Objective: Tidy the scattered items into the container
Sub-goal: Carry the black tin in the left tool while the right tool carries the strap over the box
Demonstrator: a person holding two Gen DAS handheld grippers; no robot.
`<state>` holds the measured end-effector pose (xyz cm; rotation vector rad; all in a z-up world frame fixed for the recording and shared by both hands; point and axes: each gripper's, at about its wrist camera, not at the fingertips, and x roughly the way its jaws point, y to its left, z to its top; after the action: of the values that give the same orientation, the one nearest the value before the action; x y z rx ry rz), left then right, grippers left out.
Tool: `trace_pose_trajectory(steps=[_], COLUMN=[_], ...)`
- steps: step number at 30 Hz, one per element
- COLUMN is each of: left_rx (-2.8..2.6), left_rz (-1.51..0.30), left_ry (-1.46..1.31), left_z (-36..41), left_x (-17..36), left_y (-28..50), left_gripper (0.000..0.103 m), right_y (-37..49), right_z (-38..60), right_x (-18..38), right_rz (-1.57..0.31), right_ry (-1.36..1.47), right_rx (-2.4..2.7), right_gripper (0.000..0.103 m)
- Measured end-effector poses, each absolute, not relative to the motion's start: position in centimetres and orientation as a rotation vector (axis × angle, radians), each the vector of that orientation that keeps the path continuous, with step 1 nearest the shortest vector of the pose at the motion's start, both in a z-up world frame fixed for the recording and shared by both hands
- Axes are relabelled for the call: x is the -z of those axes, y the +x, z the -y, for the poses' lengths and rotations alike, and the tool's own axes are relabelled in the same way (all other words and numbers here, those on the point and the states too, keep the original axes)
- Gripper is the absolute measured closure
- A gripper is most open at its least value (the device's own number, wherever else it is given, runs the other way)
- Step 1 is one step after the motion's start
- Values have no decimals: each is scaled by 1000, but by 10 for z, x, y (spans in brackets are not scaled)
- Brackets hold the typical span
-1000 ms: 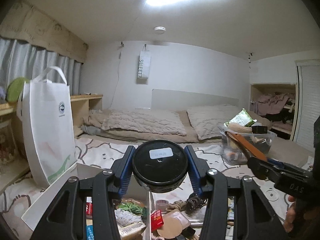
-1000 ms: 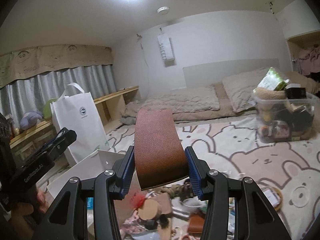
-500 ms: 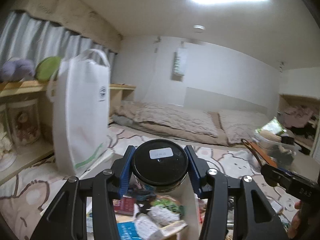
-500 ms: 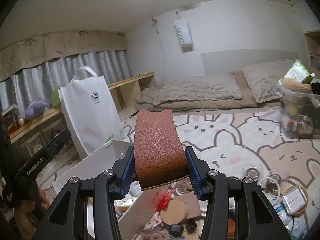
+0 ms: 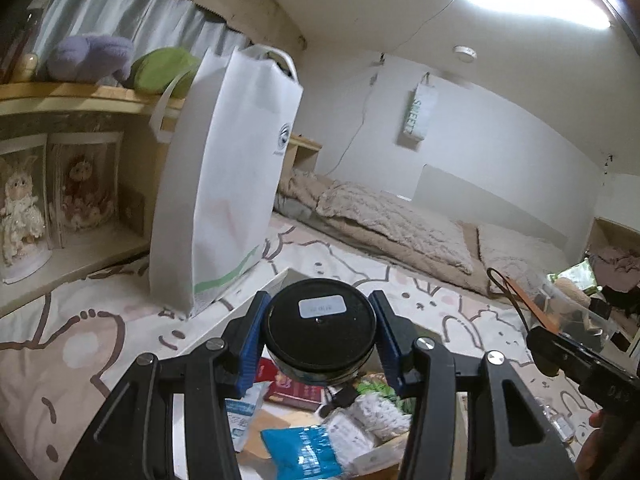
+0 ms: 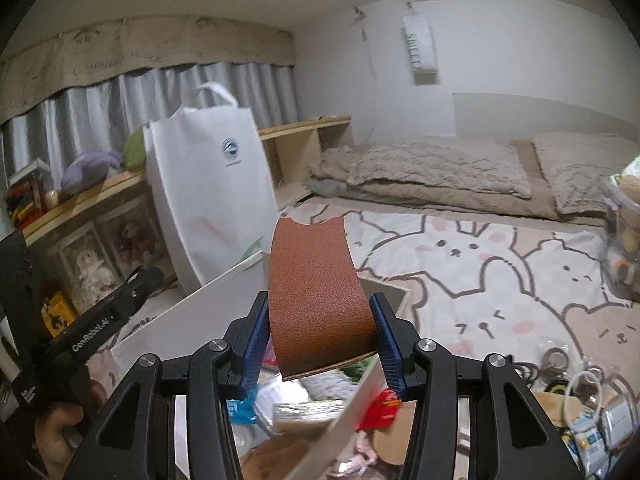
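Fingers pinch a black-lidded jar, others a brown leather strip, box contents blurred.

Both fisheye cameras sat just behind their own fingers, looking forward and slightly down across the floor bedding toward the far wall. The left view was rolled, its horizon dropping toward 3 o'clock, with the white bag close at 10 o'clock. The right view sat farther back, the bag at 10 o'clock. Both shared the bag, shelf, pillows and wall sign.
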<state>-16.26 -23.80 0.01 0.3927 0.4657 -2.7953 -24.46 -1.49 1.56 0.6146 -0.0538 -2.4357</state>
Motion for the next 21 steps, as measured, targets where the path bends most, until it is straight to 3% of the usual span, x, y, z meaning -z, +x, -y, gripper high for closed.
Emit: trace_pose_trajectory(steps=[17, 19, 21], left_rx=[2729, 2724, 2723], left_rz=[-481, -496, -512], left_ry=[573, 583, 568], left_z=[258, 259, 259], left_x=[35, 39, 38], left_y=[-181, -183, -182], left_gripper=[53, 47, 30], right_y=[-260, -266, -272], right_z=[81, 85, 89], right_x=[-13, -10, -8], right_rz=[-66, -83, -88], right_ry=[691, 703, 720], right_rx=[2311, 2311, 2307], right_gripper=[53, 53, 53])
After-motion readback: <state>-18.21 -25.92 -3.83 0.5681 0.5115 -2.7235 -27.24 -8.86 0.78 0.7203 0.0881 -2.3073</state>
